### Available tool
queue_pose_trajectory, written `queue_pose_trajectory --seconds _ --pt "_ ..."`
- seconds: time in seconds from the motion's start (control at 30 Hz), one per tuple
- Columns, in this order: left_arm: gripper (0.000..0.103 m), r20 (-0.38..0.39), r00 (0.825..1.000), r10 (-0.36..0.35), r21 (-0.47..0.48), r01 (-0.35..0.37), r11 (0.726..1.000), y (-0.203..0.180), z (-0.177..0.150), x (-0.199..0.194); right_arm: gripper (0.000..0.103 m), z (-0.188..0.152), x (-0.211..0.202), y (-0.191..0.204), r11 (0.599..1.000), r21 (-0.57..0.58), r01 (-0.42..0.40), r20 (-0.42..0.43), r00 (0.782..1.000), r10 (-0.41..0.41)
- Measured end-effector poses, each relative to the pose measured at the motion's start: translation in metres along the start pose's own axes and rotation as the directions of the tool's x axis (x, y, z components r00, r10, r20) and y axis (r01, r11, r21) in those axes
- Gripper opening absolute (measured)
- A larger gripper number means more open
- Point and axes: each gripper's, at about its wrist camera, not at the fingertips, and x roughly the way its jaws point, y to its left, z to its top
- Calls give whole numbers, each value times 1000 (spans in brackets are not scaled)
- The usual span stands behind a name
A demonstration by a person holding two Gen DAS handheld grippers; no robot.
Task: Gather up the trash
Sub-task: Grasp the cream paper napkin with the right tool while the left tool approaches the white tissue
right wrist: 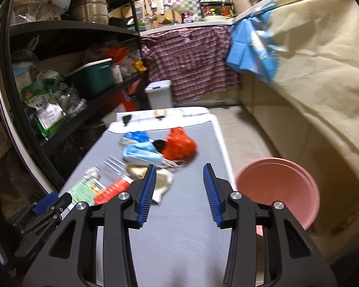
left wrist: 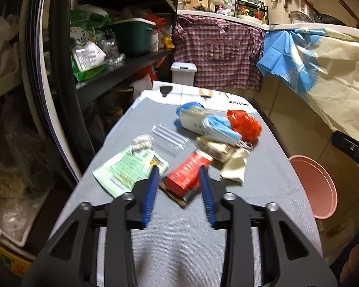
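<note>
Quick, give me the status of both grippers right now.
Left gripper: open, holding nothing, fingertips on either side of the red packet.
Right gripper: open, holding nothing, above the grey table.

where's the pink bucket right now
The pink bucket stands on the floor just off the right edge of the grey table, low right in both views, below the cream sheet draped over the counter.
</note>
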Motion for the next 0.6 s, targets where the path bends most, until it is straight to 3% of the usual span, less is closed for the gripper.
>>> queue_pose_trajectory --seconds 0.23,0.47,0.6 --pt "26 14 1000 20 10 -20 1000 22 16 24 37 9 55 21 998 26 -57 -37 998 58" --pt "26 29 1000 12 60 -13 998 37 32 65 34 -12 106 24 994 83 -66 -124 989 76" --pt "26 -3 1000 18 23 -18 1000 51 34 100 36 -22 131 20 990 126 -67 -173 981 89"
